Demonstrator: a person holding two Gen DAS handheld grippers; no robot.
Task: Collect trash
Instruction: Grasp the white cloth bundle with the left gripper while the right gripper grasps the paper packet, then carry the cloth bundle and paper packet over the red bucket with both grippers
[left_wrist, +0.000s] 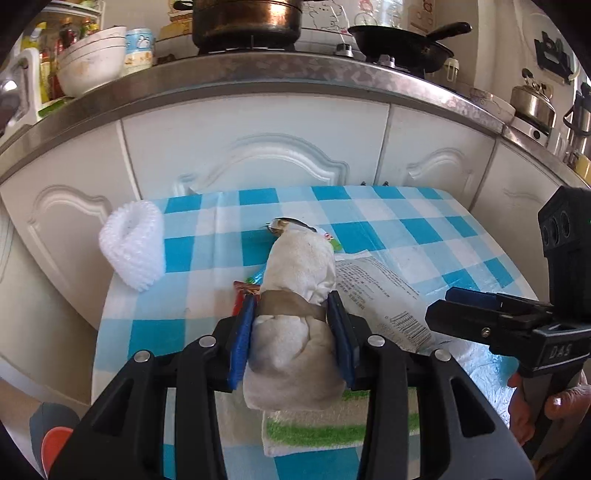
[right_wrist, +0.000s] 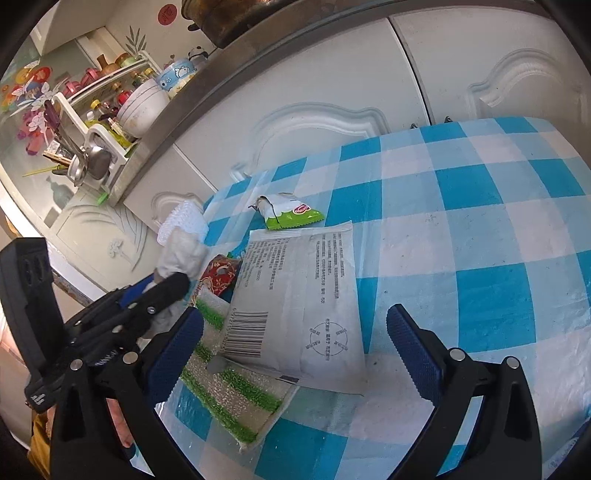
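The left tongs (left_wrist: 291, 314) are clenched around a crumpled, stained white wad of tissue (left_wrist: 295, 280), their blue pads (left_wrist: 242, 336) pressing on both sides of it near a brownish band at its middle. The wad sits over the near part of the desk (left_wrist: 406, 218), which is covered by a blue-and-white checked cloth.

Under the wad lies a folded cloth with green stripes (right_wrist: 236, 384), and just beside it to the right a flat grey plastic bag with a barcode and printed text (right_wrist: 306, 295), partly overlapping that striped cloth. A small red wrapper (right_wrist: 219, 275) shows at the left edge of the bag, near the wad. Farther back, a torn green-and-white snack wrapper (right_wrist: 288, 214) lies touching the bag's far end (its torn end points left in the right wrist view). A white foam net sleeve (left_wrist: 135, 245) stands at the desk's left edge, apart from the rest.

The right tongs (right_wrist: 295, 347) are released, jaws wide apart above the grey bag, with nothing gripped between them. A hand (left_wrist: 546, 406) grips their handle at the right of the left wrist view.

Behind the desk are white cabinet doors (left_wrist: 280, 155) under a steel counter carrying a pot, a black pan (left_wrist: 402, 44) and stacked bowls (left_wrist: 92, 62).
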